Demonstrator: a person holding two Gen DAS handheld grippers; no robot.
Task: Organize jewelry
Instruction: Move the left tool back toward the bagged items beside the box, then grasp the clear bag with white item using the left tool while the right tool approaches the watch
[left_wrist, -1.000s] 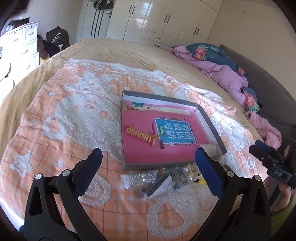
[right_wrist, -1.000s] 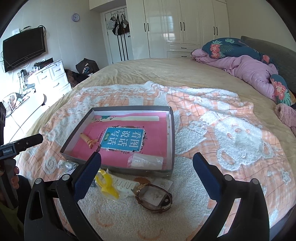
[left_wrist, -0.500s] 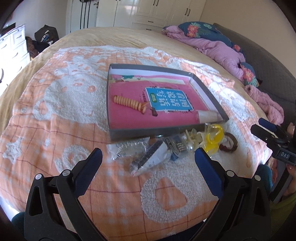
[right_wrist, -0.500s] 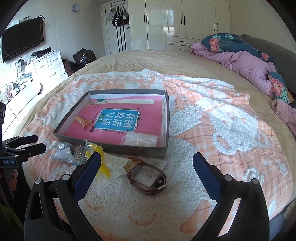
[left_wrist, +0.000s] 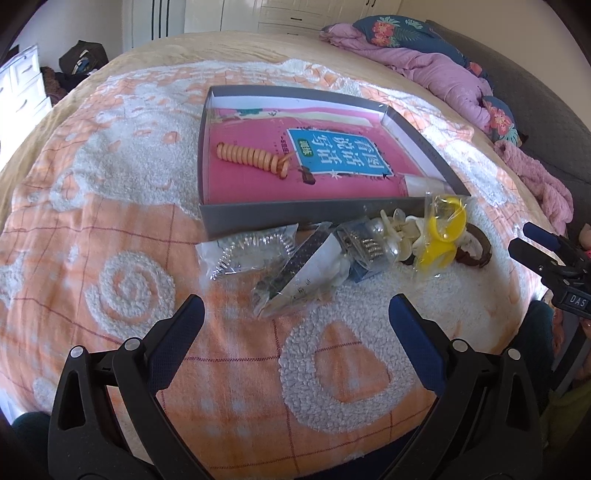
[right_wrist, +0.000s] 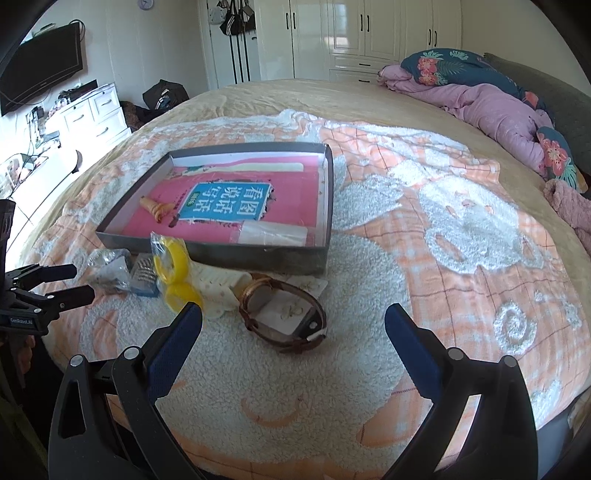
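— Where are your grippers?

— My left gripper (left_wrist: 295, 325) hangs spread wide over the orange-and-white blanket (left_wrist: 110, 229), holding nothing. My right gripper (right_wrist: 293, 332) is spread just as wide and empty.

— What lies ahead of the left one?

— Just beyond its tips, a clear bag of silver chain (left_wrist: 251, 247) and a dark strip in plastic (left_wrist: 299, 269). Further right, pearl pieces (left_wrist: 395, 229) and a yellow ring in a bag (left_wrist: 443, 229), all touching in one heap.

— And ahead of the right?

— A brown leather bracelet (right_wrist: 284, 314) sits between its fingers, just past them, lying on a small white card (right_wrist: 280, 314). Left of it is a white clip (right_wrist: 218, 288).

— The tray?

— The grey tray (left_wrist: 295, 216) rests behind the heap, on the bed. Inside it, on a pink book (left_wrist: 332, 155), an orange bead bracelet (left_wrist: 251, 157) lies to the left, and a rolled clear bag (right_wrist: 273, 234) in the near right corner.
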